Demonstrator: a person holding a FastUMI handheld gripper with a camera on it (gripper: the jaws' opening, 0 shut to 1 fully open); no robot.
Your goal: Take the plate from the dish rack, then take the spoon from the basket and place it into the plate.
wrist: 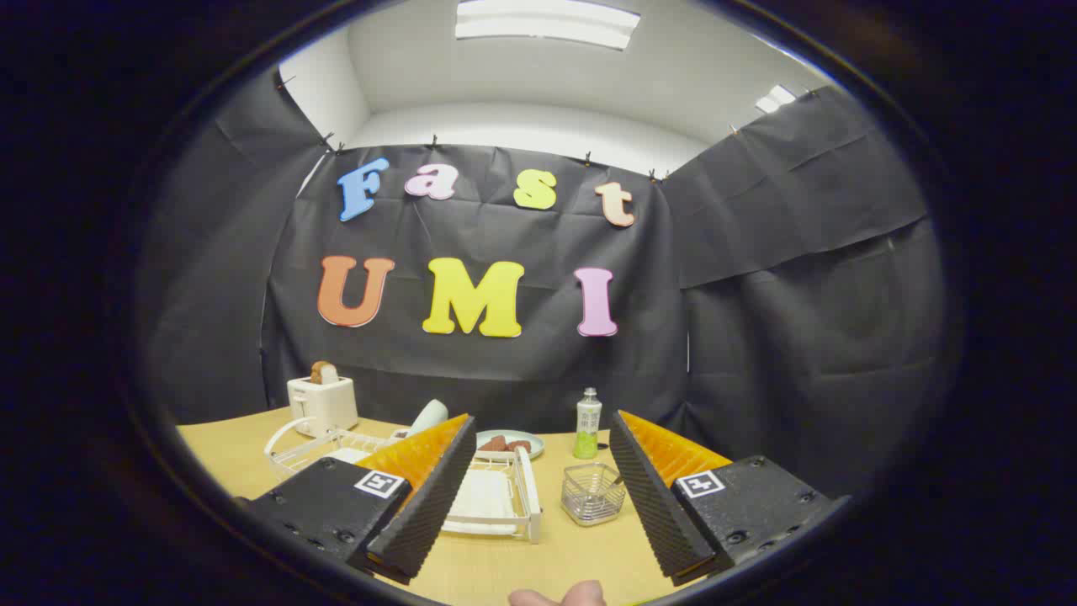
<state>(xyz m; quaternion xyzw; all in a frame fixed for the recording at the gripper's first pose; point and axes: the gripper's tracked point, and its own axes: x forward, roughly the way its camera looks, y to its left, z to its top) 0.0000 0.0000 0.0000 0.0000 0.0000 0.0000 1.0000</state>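
Plate (pixel 484 497) lies flat in the white dish rack (pixel 530 505) on the bench (pixel 538 564), partly behind the left finger; wire basket (pixel 593 494) sits just right of the rack, between the fingers, spoon not discernible. Gripper (pixel 538 497) fingers spread wide, holding nothing. Beyond: toaster (pixel 321 404), green bottle (pixel 587 423), a second plate with food (pixel 509 442).

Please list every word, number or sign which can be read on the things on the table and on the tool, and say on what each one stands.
On the bottle: a label, too small to read.
On the tool, its fingers open with the dish rack and basket just ahead: a square coded marker on each side, no words.
On the toaster: no text to be seen.
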